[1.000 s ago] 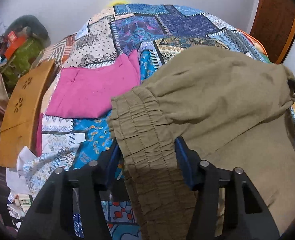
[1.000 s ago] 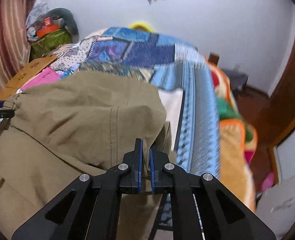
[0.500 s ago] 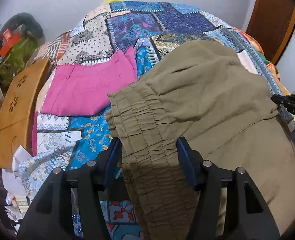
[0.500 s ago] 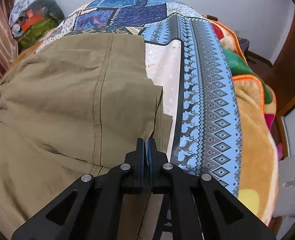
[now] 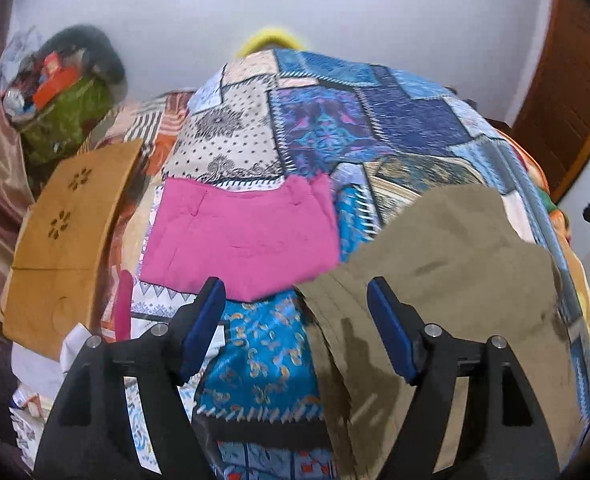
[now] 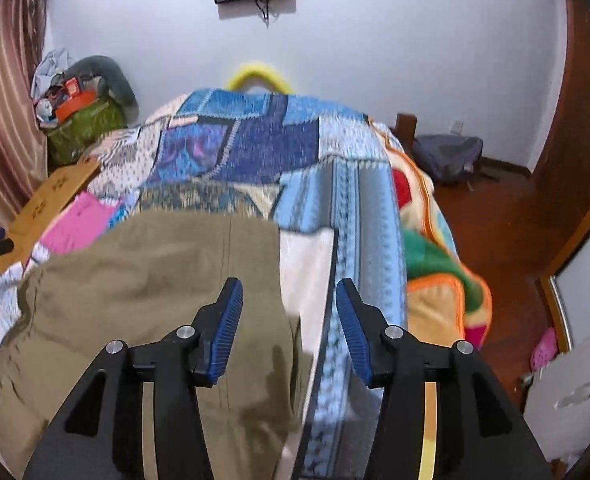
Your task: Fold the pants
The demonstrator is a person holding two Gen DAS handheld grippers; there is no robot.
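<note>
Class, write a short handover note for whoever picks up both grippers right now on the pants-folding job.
Left gripper: open, jaws have just been opening, nothing gripped.
Right gripper: open, jaws have just been opening, nothing gripped.
Olive-khaki cloth pants: released, lying on the patchwork bedspread, beside a folded pink garment.
Done: one fold laid down.
Left: check the fold, smooth it, fold again if needed.

Ahead of the left claw (image 5: pixel 297 300), bare patchwork bed cover (image 5: pixel 335 128) lies open beyond the flat pink garment (image 5: pixel 243 236); a wooden board (image 5: pixel 67 240) and a heaped green bag (image 5: pixel 67 120) block its left. Khaki pants (image 6: pixel 143 280) lie under the right claw (image 6: pixel 289 304); to its right, the bed edge drops to open floor (image 6: pixel 503 216).
</note>
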